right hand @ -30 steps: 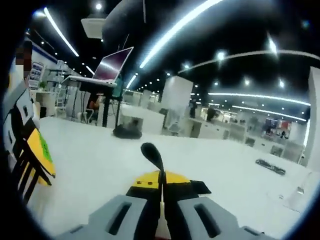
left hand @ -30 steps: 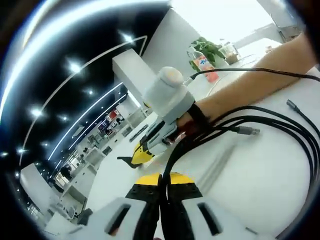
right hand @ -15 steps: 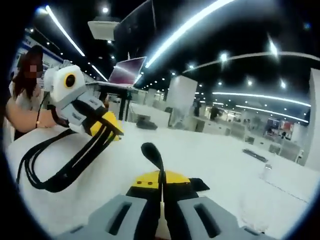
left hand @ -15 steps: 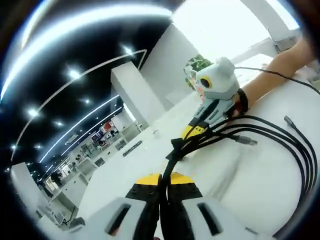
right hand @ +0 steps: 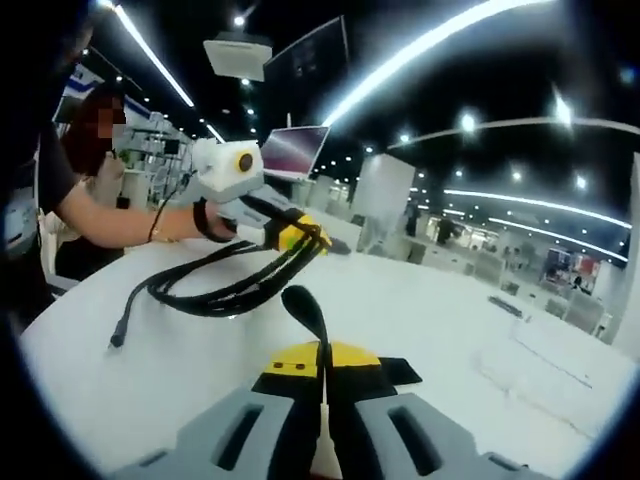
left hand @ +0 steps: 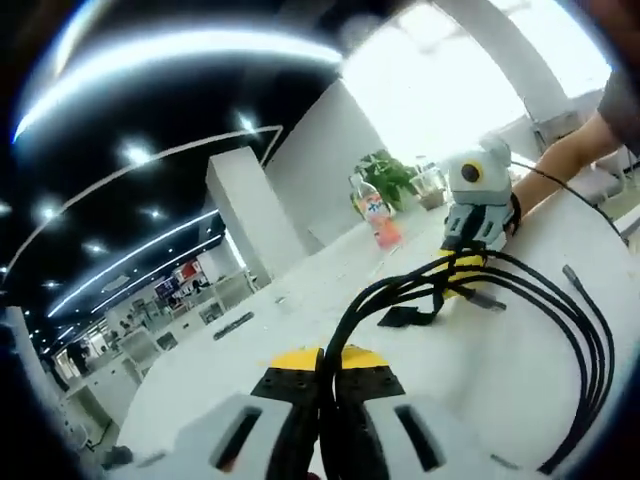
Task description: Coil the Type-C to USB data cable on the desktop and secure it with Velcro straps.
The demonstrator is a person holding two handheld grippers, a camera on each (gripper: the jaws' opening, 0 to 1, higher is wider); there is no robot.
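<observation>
The white desktop point(left hand: 500, 400) carries the work. On it, the black data cable point(left hand: 590, 340) is gathered into several parallel loops, so coiling appears largely complete (the loops are still loose and spread toward the far bend). One plug end point(right hand: 117, 338) lies free on the desktop beside the bundle.

The left gripper point(left hand: 325, 365) has its jaws closed on the bunched strands of the cable at one end of the coil. The right gripper point(right hand: 322, 362) has its jaws pressed together on a thin black Velcro strap point(right hand: 305, 305), whose rounded tip stands up above them.

Remaining, as a judgement: bring the strap to the bundle, wrap it around the gathered strands, and fasten it. The strap is not yet around the cable.
</observation>
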